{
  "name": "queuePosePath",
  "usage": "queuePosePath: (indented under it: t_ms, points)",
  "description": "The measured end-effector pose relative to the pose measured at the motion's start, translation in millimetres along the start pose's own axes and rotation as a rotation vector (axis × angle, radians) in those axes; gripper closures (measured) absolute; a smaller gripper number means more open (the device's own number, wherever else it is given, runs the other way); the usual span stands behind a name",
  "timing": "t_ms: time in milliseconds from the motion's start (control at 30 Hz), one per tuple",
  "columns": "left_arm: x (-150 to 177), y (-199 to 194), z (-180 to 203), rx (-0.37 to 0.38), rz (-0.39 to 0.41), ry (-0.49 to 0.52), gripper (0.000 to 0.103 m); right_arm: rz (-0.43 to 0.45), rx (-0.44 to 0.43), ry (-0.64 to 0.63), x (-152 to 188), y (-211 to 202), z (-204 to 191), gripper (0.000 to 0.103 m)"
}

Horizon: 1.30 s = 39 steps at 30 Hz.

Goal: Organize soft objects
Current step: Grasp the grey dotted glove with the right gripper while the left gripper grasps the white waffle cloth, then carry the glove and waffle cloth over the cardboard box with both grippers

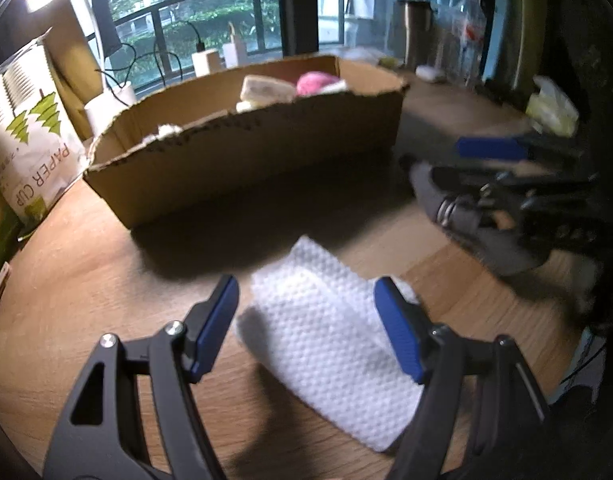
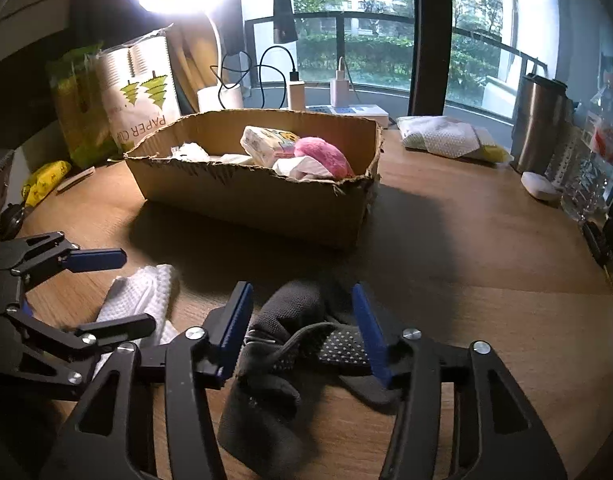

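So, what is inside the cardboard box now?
In the cardboard box lie a pink plush toy, a printed tissue pack and crumpled white paper. The near wall hides the bottom and anything lying lower.

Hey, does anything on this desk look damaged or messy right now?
The cardboard box has ragged, torn top edges, as if its flaps were ripped off. A crumpled black glove and a white paper towel lie loose on the desk, outside the box.
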State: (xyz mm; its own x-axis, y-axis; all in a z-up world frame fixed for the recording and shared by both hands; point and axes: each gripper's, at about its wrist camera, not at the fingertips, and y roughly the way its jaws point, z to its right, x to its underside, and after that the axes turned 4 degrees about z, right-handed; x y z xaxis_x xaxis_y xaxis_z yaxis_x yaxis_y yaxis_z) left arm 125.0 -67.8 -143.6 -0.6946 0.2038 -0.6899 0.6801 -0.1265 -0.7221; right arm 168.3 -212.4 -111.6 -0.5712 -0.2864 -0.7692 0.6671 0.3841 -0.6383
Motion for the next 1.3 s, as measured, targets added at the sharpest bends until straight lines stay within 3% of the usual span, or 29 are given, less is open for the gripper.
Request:
queuePosePath:
  t_ms: [100, 367, 433, 500, 567, 800, 867, 900, 933, 1300]
  points:
    - [-1, 1, -1, -0.030, -0.010, -0.004, 0.021, -0.013, 0.001, 0.001, 3, -2, 4, 0.041]
    - [0, 0, 5, -0.039, -0.005, 0.030, 0.021, -0.056, -0.003, 0.028, 12, -2, 10, 0.039]
    - [1, -1, 7, -0.018, 0.002, 0.048, 0.027, -0.062, -0.017, 0.026, 13, -1, 7, 0.039]
    - [3, -4, 9, 0.026, 0.008, 0.051, 0.044, -0.059, -0.026, 0.022, 13, -1, 3, 0.039]
    - [4, -6, 10, 0.062, 0.012, 0.052, 0.054, -0.067, -0.035, 0.022, 12, 1, 1, 0.039]
    - [6, -11, 14, 0.105, 0.030, 0.054, 0.085, -0.121, -0.053, -0.028, 13, 14, -15, 0.039]
    - [8, -13, 11, 0.120, 0.037, 0.033, 0.089, -0.115, -0.064, -0.030, 13, 14, -18, 0.050]
    - [8, -14, 9, 0.127, 0.041, 0.023, 0.090, -0.112, -0.073, -0.033, 13, 13, -19, 0.063]
    - [8, -15, 7, 0.135, 0.048, 0.011, 0.090, -0.110, -0.077, -0.037, 13, 13, -21, 0.067]
    - [1, -36, -28, 0.168, 0.125, -0.099, 0.091, -0.054, -0.125, -0.082, -2, 5, -37, 0.068]
